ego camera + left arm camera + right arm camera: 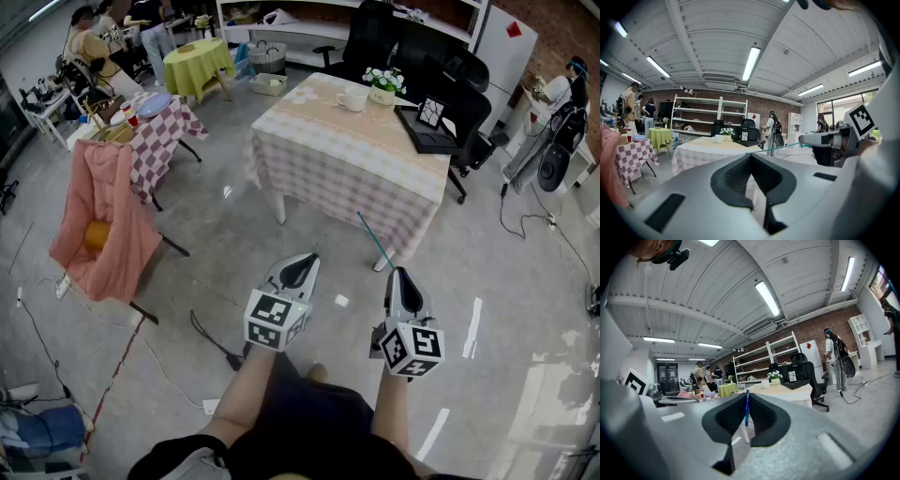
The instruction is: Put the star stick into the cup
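head view has us standing on the grey floor (211, 281), near side of the checked table (356, 159). our right gripper (401, 274) pinches the teal star stick (373, 239), its tip pointing far-left. our left gripper (302, 259) is closed on nothing. the white cup (352, 97) sits far off on the table.

Bare floor (234, 225) up to table (347, 150)

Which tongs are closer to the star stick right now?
Right. The right tongs clamp the star stick; the left tongs are shut, empty, off to its left.
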The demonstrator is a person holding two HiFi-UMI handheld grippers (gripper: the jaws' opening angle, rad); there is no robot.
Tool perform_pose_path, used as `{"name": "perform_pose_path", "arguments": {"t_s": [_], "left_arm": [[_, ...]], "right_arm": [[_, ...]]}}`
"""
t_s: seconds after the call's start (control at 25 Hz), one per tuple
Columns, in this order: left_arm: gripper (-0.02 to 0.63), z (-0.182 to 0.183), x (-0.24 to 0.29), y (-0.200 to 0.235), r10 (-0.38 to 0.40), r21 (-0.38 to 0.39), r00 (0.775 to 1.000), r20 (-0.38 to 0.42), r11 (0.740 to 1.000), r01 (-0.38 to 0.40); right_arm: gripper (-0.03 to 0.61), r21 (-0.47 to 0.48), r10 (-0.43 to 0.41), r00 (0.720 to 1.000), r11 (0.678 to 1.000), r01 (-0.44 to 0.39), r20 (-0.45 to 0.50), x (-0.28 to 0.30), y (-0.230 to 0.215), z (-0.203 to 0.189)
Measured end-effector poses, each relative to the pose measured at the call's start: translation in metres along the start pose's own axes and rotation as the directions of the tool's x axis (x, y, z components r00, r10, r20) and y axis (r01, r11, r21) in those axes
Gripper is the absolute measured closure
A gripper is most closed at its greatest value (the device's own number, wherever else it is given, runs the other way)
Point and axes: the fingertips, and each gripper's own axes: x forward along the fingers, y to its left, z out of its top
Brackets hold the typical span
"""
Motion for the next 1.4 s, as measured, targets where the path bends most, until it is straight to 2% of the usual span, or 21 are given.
{"name": "perform_pose_path", "arguments": {"t_s": [0.24, 0.64, 0.84, 1.4], "left_arm": [[0.603, -0.007, -0.007, -0.008, 0.004, 0.017, 1.000, -0.024, 1.000, -0.004], [0.603, -0.022, -0.024, -0.007, 0.034, -0.020, 0.999, -0.035, 0.999, -0.035], [0.603, -0.011, -0.008, -0.007, 0.019, 0.009, 1.000, -0.021, 1.000, -0.019], [0.603, 0.001, 0.051, 0.018, 0.008, -0.011, 1.000, -0.015, 1.000, -0.008]], "right_arm": [[0.563, 0.011, 0.018, 1.000, 1.000, -0.017, -0.010, -0.006, 0.006, -0.004], [0.563, 0.060, 0.028, 1.000, 0.998, -0.027, -0.013, -0.016, 0.009, -0.016], [0.563, 0.049, 0.010, 1.000, 0.999, -0.011, 0.011, -0.009, -0.001, -0.006], [0.563, 0.039, 0.022, 1.000, 0.999, -0.022, -0.005, 0.048, -0.021, 0.001]]}}
